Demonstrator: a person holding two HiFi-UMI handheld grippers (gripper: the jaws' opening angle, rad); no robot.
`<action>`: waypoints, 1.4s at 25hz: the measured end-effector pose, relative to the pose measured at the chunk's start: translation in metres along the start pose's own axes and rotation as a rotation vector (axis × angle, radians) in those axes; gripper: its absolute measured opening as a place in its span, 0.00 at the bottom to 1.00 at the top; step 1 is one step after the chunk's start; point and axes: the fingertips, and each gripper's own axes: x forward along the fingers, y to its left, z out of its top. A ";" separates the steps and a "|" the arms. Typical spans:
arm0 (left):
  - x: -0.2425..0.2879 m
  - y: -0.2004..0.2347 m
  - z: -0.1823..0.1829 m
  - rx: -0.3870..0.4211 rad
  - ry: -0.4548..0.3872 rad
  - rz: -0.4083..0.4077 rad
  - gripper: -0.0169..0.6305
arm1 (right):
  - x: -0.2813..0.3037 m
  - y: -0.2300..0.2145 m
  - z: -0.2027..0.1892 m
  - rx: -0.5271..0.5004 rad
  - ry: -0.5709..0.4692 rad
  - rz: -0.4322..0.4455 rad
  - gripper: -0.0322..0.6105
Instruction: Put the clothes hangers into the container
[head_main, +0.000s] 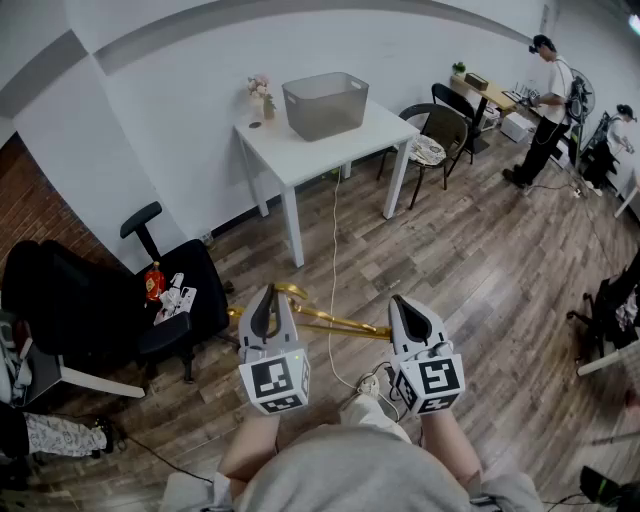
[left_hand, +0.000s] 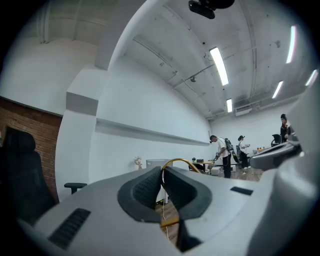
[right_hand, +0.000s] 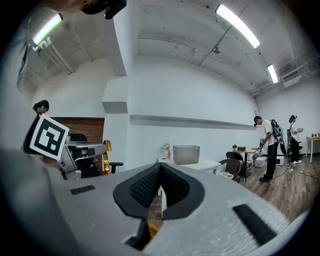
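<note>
A gold clothes hanger (head_main: 330, 322) hangs level between my two grippers above the wooden floor. My left gripper (head_main: 266, 296) is shut on it near the hook, and the hook (left_hand: 181, 163) curls up just past the pads. My right gripper (head_main: 402, 303) is shut on the hanger's other end, where a gold piece (right_hand: 152, 229) shows under the closed jaws. The grey container (head_main: 325, 103) stands on a white table (head_main: 300, 150) against the far wall, well ahead of both grippers. It also shows in the right gripper view as a grey container (right_hand: 186, 154).
A black office chair (head_main: 170, 290) with a red bottle (head_main: 154, 282) on its seat stands at the left. A white cable (head_main: 334, 290) runs across the floor from the table. A small vase of flowers (head_main: 262, 95) stands by the container. Chairs (head_main: 435, 140) and people (head_main: 548, 100) are at the right.
</note>
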 end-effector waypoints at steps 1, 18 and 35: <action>0.000 0.001 -0.001 -0.002 0.000 0.000 0.06 | 0.001 0.001 0.000 0.000 -0.001 0.001 0.05; 0.013 -0.014 -0.006 -0.010 0.005 0.005 0.06 | 0.010 -0.013 -0.003 0.019 -0.017 0.024 0.05; 0.111 -0.066 0.001 0.003 0.008 0.065 0.06 | 0.080 -0.112 0.014 -0.005 -0.025 0.087 0.05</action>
